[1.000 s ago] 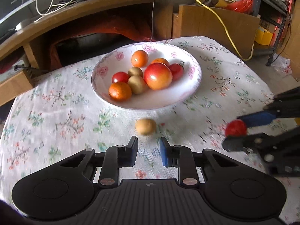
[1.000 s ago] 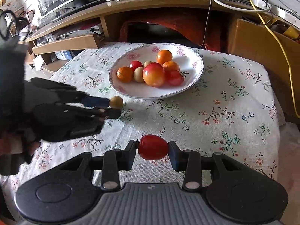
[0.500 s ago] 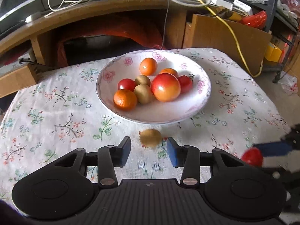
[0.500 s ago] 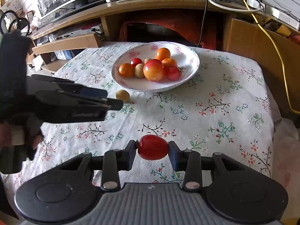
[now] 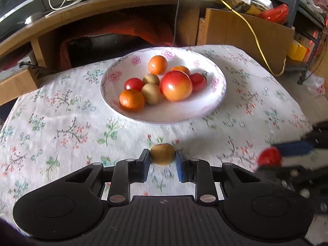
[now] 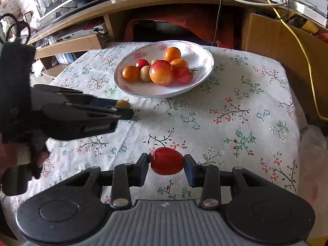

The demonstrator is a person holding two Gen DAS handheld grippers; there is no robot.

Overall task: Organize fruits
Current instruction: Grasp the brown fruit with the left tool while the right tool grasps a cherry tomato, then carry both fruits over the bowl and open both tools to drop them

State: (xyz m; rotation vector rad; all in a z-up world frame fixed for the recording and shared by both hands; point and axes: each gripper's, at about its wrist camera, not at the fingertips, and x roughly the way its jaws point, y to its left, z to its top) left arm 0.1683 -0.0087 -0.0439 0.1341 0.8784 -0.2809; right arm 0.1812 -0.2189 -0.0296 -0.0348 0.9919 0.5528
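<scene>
A white floral bowl [image 5: 217, 94] sits mid-table with oranges, small tomatoes, kiwis and a large red-orange apple [image 5: 176, 86] in it. It also shows in the right wrist view [image 6: 205, 75]. A loose kiwi [image 5: 162, 154] lies on the cloth in front of the bowl, between the fingers of my left gripper [image 5: 162, 161], which touch or nearly touch its sides. My right gripper [image 6: 167, 164] is shut on a red tomato [image 6: 167, 161] and holds it above the cloth, nearer than the bowl. The left gripper with the kiwi [image 6: 122, 103] shows at left in the right wrist view.
A flowered tablecloth [image 6: 235, 119] covers the table. A wooden desk [image 5: 102, 6] with cables stands behind it, and a cardboard panel [image 5: 242, 30] with a yellow cable at back right. The table's right edge drops off near the right gripper [image 5: 287, 153].
My left gripper has moved forward and its fingers now straddle the kiwi, closing in on it. My right gripper has drawn back from the bowl with the tomato.
</scene>
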